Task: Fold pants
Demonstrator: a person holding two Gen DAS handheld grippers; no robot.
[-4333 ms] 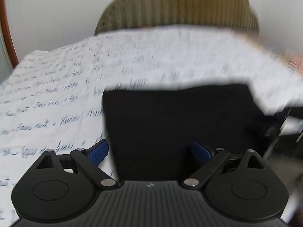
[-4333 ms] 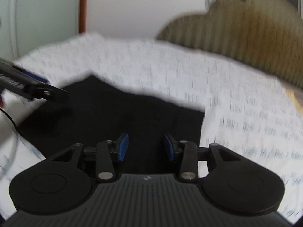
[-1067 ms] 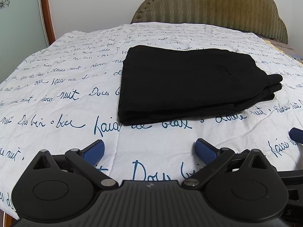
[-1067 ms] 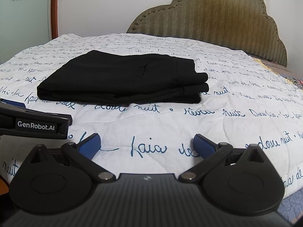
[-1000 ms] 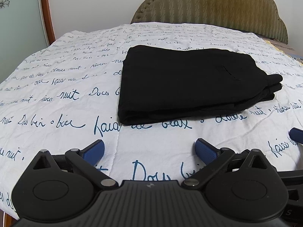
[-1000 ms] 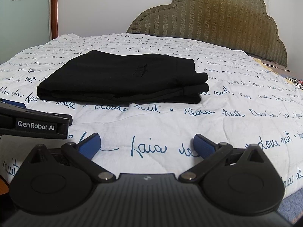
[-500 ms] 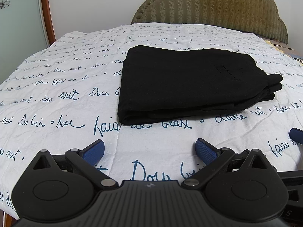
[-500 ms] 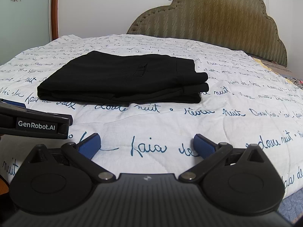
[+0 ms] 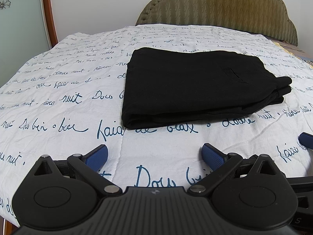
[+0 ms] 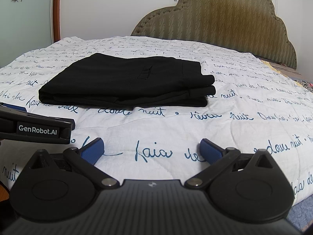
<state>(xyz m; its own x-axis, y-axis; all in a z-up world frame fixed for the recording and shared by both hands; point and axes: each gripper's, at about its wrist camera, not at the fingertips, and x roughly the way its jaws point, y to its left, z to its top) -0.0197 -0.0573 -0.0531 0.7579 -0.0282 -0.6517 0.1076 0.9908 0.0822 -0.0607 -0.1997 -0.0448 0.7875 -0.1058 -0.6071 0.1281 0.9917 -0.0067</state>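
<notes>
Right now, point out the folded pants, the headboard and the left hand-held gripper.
folded pants [image 9: 195, 86]: left wrist view, top layer.
headboard [image 10: 219, 23]: right wrist view, padded face.
left hand-held gripper [image 9: 154, 156]: left wrist view, between open fingertips.

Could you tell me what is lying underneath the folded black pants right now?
The folded black pants rest directly on the white bedspread printed with blue handwriting. The print runs up to their edges; the patch beneath them is covered, so anything there cannot be seen.

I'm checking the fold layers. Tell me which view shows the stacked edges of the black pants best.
The right wrist view: it looks low along the bed, so the pants show three stacked layers at their right end. The left wrist view looks down more, showing mostly the top face of the pants.
</notes>
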